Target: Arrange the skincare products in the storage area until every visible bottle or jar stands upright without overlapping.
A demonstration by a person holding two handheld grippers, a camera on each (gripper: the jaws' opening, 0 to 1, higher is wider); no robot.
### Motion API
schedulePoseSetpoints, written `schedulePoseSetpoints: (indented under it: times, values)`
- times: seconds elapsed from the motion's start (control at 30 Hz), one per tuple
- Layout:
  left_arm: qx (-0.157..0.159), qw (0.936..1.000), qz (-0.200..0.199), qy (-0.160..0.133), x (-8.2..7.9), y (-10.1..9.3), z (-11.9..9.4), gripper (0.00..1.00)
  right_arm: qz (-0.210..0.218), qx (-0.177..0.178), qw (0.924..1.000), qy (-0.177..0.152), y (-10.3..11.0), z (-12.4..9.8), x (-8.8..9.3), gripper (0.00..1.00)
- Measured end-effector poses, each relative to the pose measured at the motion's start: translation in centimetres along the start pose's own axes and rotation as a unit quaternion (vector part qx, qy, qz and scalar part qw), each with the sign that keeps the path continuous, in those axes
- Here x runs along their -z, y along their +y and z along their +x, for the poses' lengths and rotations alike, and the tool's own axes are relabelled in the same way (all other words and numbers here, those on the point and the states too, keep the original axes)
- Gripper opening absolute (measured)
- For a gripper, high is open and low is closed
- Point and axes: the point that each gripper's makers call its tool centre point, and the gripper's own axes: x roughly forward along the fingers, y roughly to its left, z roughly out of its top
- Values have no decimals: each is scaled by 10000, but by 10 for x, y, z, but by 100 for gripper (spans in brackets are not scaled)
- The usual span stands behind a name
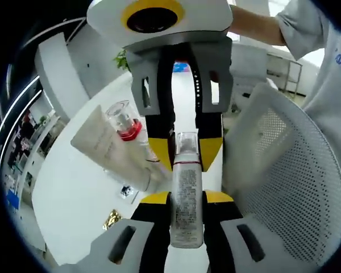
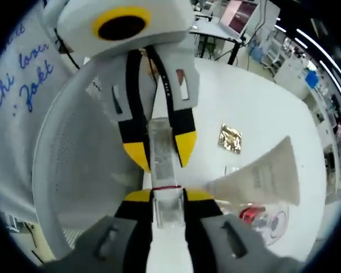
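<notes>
A slim clear bottle point(image 1: 186, 222) with a printed label and a red band lies level between both grippers, held above the white table point(image 1: 74, 193). My left gripper point(image 1: 187, 197) is shut on its labelled body. Facing it, my right gripper point(image 1: 184, 149) comes in from the top, shut on the clear cap end. In the right gripper view my right gripper point(image 2: 169, 196) clamps the cap of the bottle point(image 2: 162, 165), and the left gripper point(image 2: 160, 149) holds the far part. A cream tube point(image 1: 111, 148) and a clear bottle with a red collar point(image 1: 125, 122) lie on the table.
A white perforated basket point(image 1: 295, 170) sits beside the bottle; its wall point(image 2: 74, 165) curves at the left of the right gripper view. The cream tube point(image 2: 261, 173), red-collared bottle point(image 2: 253, 216) and a gold sachet point(image 2: 230, 138) rest on the table. A person's sleeve is near.
</notes>
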Motion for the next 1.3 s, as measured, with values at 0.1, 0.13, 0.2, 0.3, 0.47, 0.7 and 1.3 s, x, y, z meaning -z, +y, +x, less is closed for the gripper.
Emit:
schedulePoseSetpoints:
  times: [0.1, 0.13, 0.2, 0.3, 0.47, 0.7, 1.3]
  values:
    - [19, 10000, 9, 9, 1, -2, 0, 16, 80, -30, 10000, -14, 2, 1, 5, 22]
    - [21, 10000, 33, 21, 2, -3, 0, 16, 69, -20, 10000, 11, 2, 2, 7, 23]
    - [41, 10000, 59, 17, 2, -4, -1, 16, 105, -11, 9999, 34, 3, 2, 10, 23]
    - [63, 10000, 39, 24, 2, -4, -2, 16, 186, 15, 9998, 14, 3, 2, 15, 24]
    - [56, 10000, 25, -13, 1, -4, -4, 16, 354, 27, 9994, -17, 2, 2, 23, 23]
    - [89, 9999, 47, -17, 1, -6, -4, 16, 546, 12, 9985, -80, 5, 8, 31, 23]
    - [137, 9999, -89, 21, 7, -1, -1, 17, 528, 186, 9979, -322, 1, -7, 20, 21]
